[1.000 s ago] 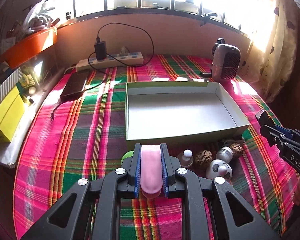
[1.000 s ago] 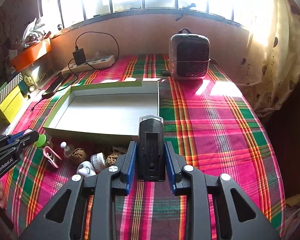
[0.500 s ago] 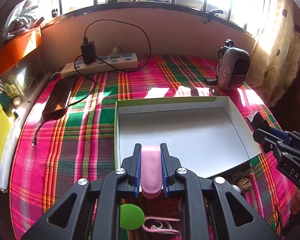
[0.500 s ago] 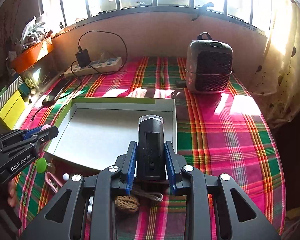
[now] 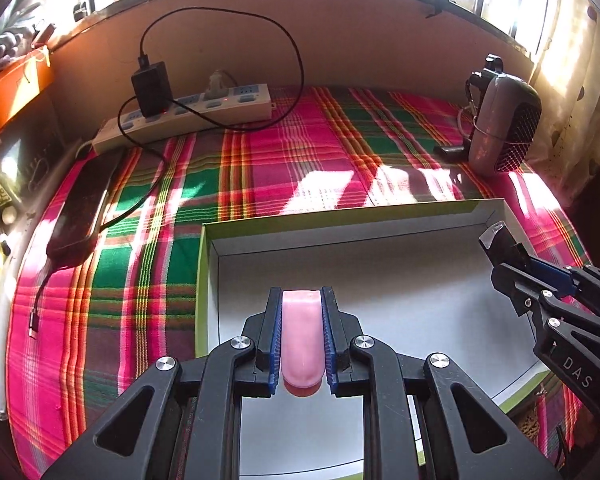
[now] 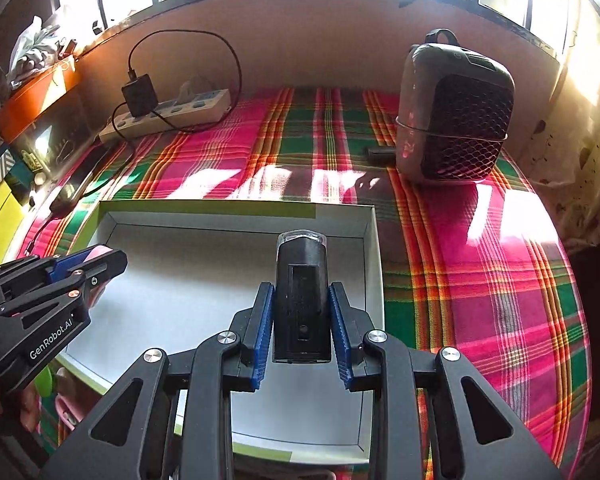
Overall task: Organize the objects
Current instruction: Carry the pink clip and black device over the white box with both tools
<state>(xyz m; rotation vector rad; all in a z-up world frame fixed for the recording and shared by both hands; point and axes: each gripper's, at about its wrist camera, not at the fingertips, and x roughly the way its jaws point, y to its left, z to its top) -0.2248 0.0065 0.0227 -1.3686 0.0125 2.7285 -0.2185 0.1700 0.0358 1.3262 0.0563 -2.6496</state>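
Pink, green and black over a bright plaid cloth

The tablecloth (image 5: 292,160) is plaid in magenta, green and orange; the box (image 6: 204,216) is white inside with a lime-green rim; a pale pink piece (image 5: 302,340) sits between blue pads (image 5: 275,344); the torch-like device (image 6: 302,304) is black.

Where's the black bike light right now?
The black bike light is clamped in the right gripper, held over the right half of the white open box, with the left gripper alongside.
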